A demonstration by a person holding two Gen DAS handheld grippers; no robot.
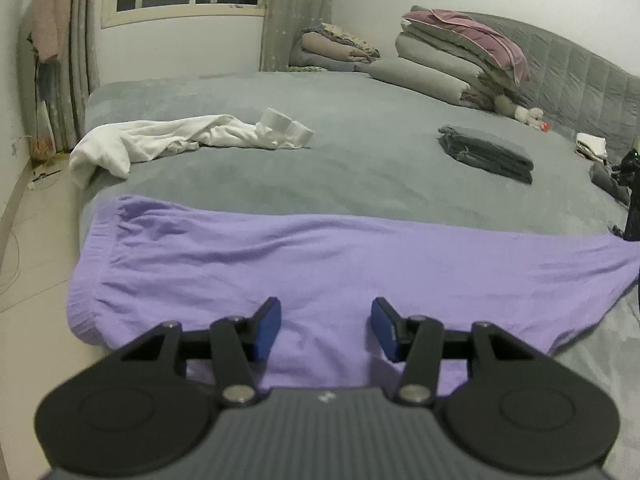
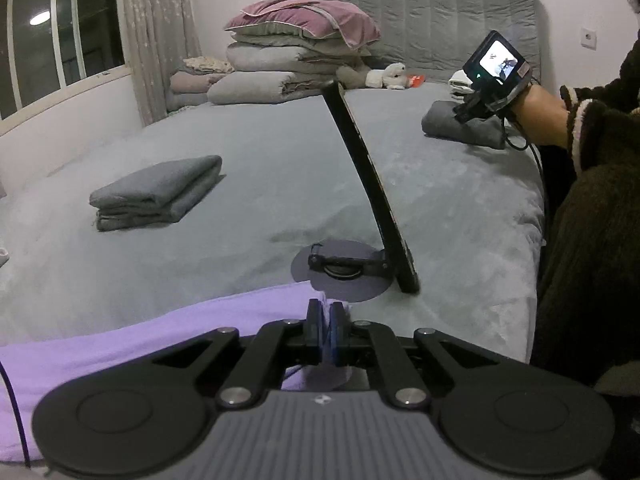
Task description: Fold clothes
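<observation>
A purple garment (image 1: 280,264) lies spread across the near edge of the grey bed (image 1: 340,168), its ribbed hem at the left. My left gripper (image 1: 325,326) is open just above the garment's near part, holding nothing. In the right wrist view, my right gripper (image 2: 325,322) is shut on the purple garment (image 2: 120,340) at its right end, with cloth pinched between the blue pads. A folded grey garment (image 1: 486,152) lies further back on the bed; it also shows in the right wrist view (image 2: 156,192).
A crumpled white garment (image 1: 160,140) lies at the bed's left edge beside two white rolls (image 1: 288,124). Stacked bedding (image 1: 452,60) sits by the headboard. A black stand on a round base (image 2: 340,268) stands just beyond my right gripper. A person's arm with a camera (image 2: 496,68) is at the right.
</observation>
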